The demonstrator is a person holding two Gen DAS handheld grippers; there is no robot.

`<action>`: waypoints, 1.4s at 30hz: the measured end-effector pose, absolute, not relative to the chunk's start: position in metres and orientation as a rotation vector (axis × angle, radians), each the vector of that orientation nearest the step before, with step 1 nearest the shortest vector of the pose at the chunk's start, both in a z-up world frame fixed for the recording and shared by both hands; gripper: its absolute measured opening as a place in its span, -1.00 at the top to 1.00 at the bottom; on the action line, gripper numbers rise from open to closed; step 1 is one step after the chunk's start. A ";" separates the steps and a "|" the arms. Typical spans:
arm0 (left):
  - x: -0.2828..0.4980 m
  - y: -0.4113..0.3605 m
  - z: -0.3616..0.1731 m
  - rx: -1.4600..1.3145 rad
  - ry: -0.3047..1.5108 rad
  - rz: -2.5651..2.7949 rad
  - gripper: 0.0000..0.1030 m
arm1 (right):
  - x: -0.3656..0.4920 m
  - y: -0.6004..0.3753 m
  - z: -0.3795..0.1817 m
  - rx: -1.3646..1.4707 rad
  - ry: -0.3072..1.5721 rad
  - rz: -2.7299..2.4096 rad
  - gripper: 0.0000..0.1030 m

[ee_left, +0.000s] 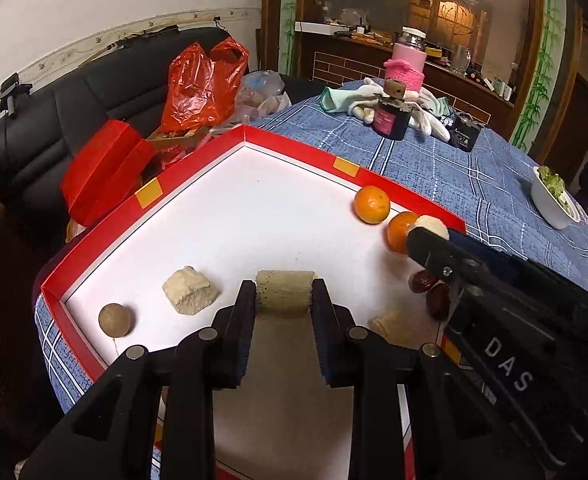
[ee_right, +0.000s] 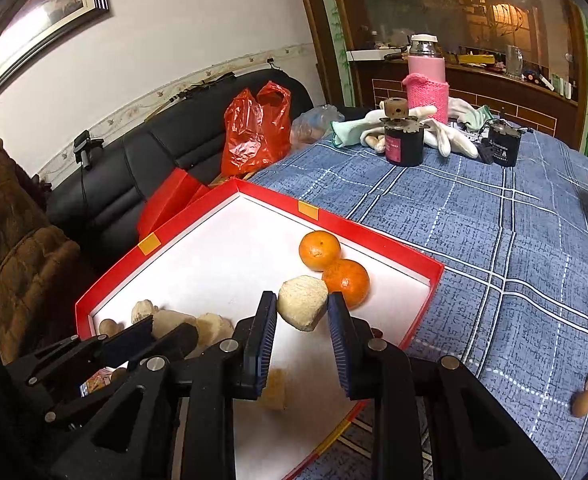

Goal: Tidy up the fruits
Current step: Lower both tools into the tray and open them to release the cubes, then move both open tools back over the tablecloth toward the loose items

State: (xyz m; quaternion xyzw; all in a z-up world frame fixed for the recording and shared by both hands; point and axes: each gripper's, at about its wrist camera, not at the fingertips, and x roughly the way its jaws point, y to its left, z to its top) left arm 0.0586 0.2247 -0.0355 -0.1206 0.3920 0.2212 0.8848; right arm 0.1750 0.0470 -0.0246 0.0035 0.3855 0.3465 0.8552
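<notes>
1. Your left gripper (ee_left: 283, 294) is clamped on a beige cylindrical piece (ee_left: 284, 290), held over the white floor of the red-rimmed tray (ee_left: 290, 148).
2. Your right gripper (ee_right: 302, 312) grips a pale rounded chunk (ee_right: 303, 302) just beside two oranges (ee_right: 320, 250) that touch each other near the tray's far wall.
3. A brown ball (ee_left: 116, 320) and a tan block (ee_left: 190, 292) lie loose in the tray's left corner.

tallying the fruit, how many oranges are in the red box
2. One orange lies by the far wall of the red box; the second orange touches it, just behind the right jaws. Others may be hidden behind the grippers.
</notes>
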 end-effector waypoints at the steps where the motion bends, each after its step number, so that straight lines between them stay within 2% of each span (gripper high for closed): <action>1: 0.059 0.225 -0.035 -0.252 0.815 0.462 0.51 | 0.175 0.047 -0.024 0.008 0.808 0.728 0.49; 14: 0.066 0.256 -0.036 -0.269 0.812 0.545 0.51 | 0.180 0.053 -0.020 0.027 0.800 0.730 0.49; 29: 0.068 0.258 -0.028 -0.261 0.784 0.538 0.51 | 0.178 0.058 -0.024 0.015 0.811 0.710 0.48; 38: 0.072 0.260 -0.035 -0.312 0.835 0.508 0.50 | 0.177 0.062 -0.023 -0.015 0.820 0.699 0.43; 39: 0.073 0.261 -0.036 -0.323 0.845 0.504 0.46 | 0.177 0.062 -0.022 -0.016 0.817 0.695 0.41; 40: 0.073 0.262 -0.036 -0.330 0.855 0.504 0.37 | 0.176 0.060 -0.020 -0.012 0.814 0.695 0.22; 42: 0.072 0.259 -0.034 -0.322 0.852 0.523 -0.25 | 0.173 0.054 -0.016 -0.004 0.794 0.688 0.04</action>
